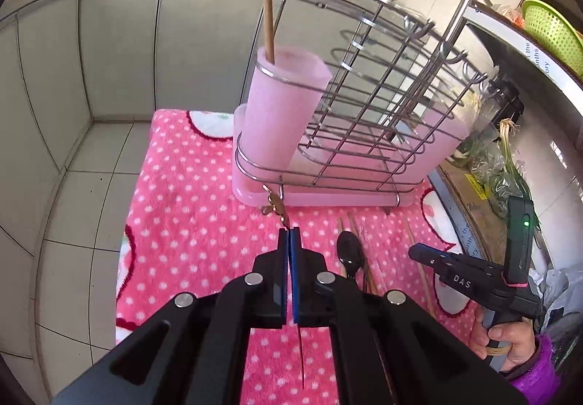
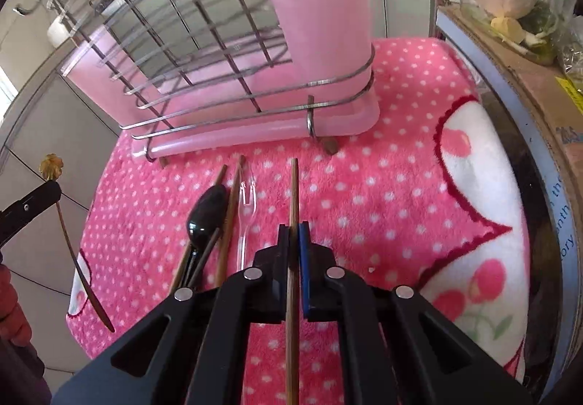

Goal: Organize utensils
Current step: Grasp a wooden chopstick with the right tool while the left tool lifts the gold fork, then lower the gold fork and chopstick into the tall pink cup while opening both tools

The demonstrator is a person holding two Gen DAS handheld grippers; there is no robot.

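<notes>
While the right gripper (image 2: 293,228) pinches a chopstick (image 2: 292,197) between its fingers, the stick's long axis runs straight along them, its far end pointing toward the rack (image 2: 226,102) at the blanket's (image 2: 382,186) far edge. The left gripper (image 1: 289,235) has its fingers pressed together on a thin brown pick (image 2: 78,259) with a flower-shaped top (image 2: 51,166), held off the blanket; in the right view it hangs slanted, flower end uppermost, over the blanket's left edge. Both held pieces seem meant for the pink cup (image 1: 284,106) standing in the near end of the rack, which already holds one chopstick (image 1: 268,4) standing upright. From the left view the cup's mouth lies ahead of and above the left gripper, so that hand looks nearer to it; the right gripper sits low, facing the rack's base, and would need to tip its stick upright first. On the blanket near the rack lie a black spoon (image 2: 204,219), several more chopsticks (image 2: 229,219) and a clear fork (image 2: 243,219), all roughly parallel, ends toward the rack. The rack's wire slots look empty.
</notes>
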